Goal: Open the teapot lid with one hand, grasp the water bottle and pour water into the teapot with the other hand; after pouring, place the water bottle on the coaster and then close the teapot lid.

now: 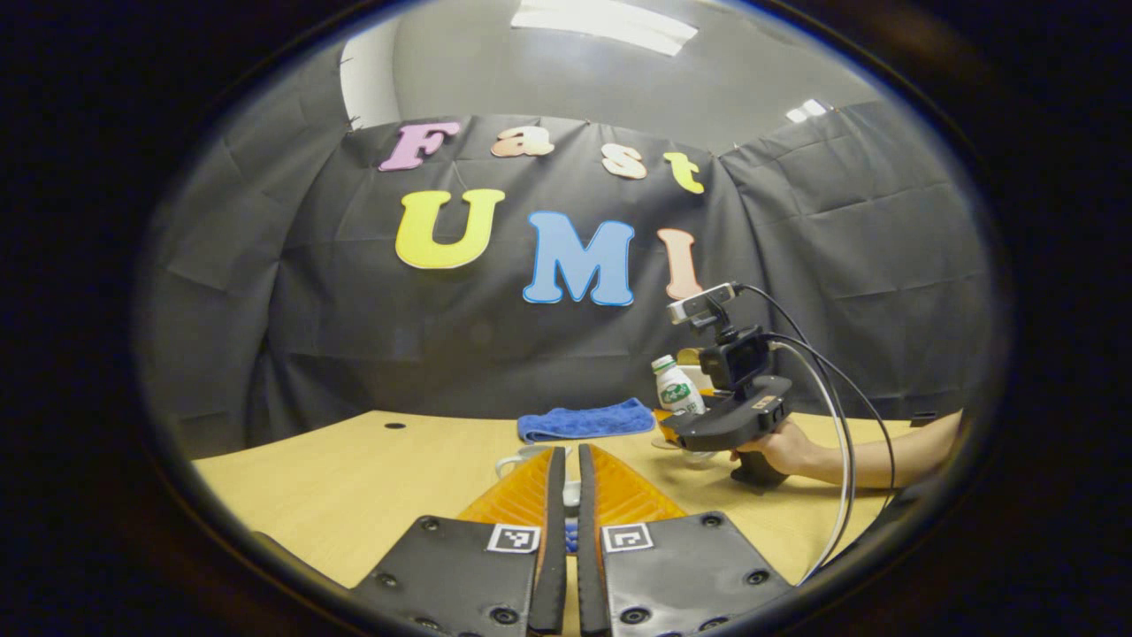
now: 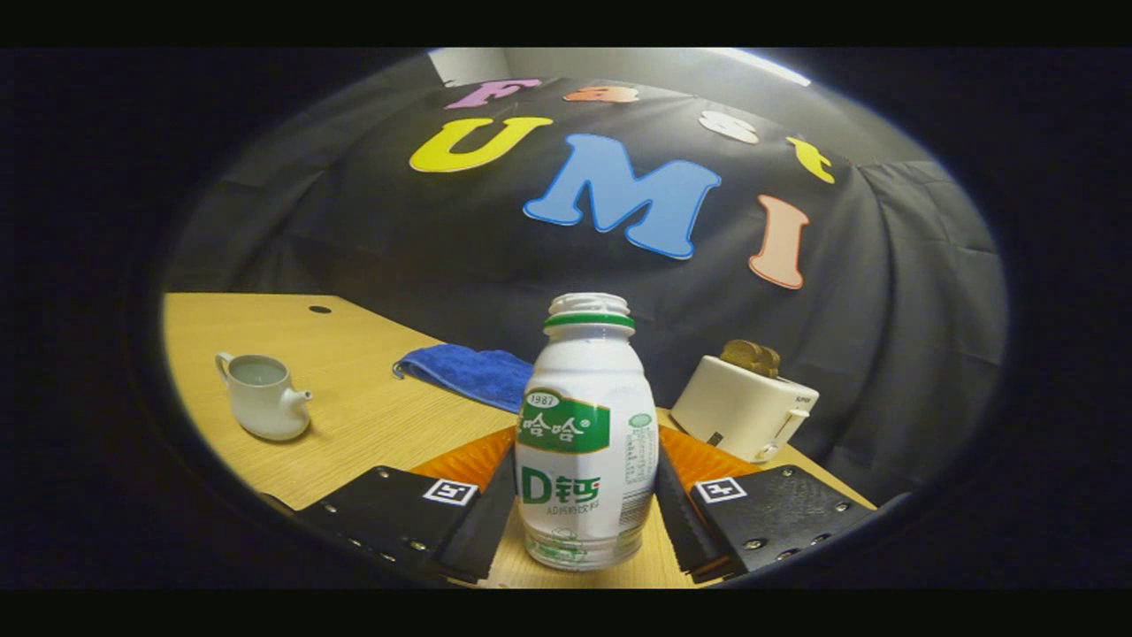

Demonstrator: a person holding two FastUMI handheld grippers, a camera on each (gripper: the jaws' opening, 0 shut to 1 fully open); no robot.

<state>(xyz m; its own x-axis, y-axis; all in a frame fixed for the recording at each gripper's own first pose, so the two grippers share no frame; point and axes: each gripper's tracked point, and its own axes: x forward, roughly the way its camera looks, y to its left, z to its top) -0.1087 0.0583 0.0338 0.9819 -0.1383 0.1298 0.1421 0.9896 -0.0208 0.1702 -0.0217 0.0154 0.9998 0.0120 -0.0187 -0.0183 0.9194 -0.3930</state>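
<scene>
In the right gripper view, the right gripper [image 2: 586,504] is clamping its fingers on the bottle [image 2: 587,433], one finger [image 2: 485,518] pressing its left flank and the other its right flank. The bottle is standing upright at 6 o'clock, white with a green band, and its mouth is showing no cap. Its base is reaching down to the surface [image 2: 371,407], though I cannot tell if it is resting there or lifted slightly. The teapot [image 2: 261,395] is sitting well apart at 9 o'clock, with its mouth open and no lid on it, and its spout is pointing right. A blue cloth [image 2: 469,372] is lying behind the bottle toward 10 o'clock. A toaster [image 2: 743,407] with toast in it is standing at 3 o'clock.

In the left gripper view, the left gripper [image 1: 566,491] is holding its fingers nearly together, with only a thin slit between them; part of a white thing is peeking out just past the tips, and I cannot tell if they are pinching anything. At 3 o'clock a hand [image 1: 783,449] is gripping the right gripper, with the bottle beyond it and the blue cloth to its left.
</scene>
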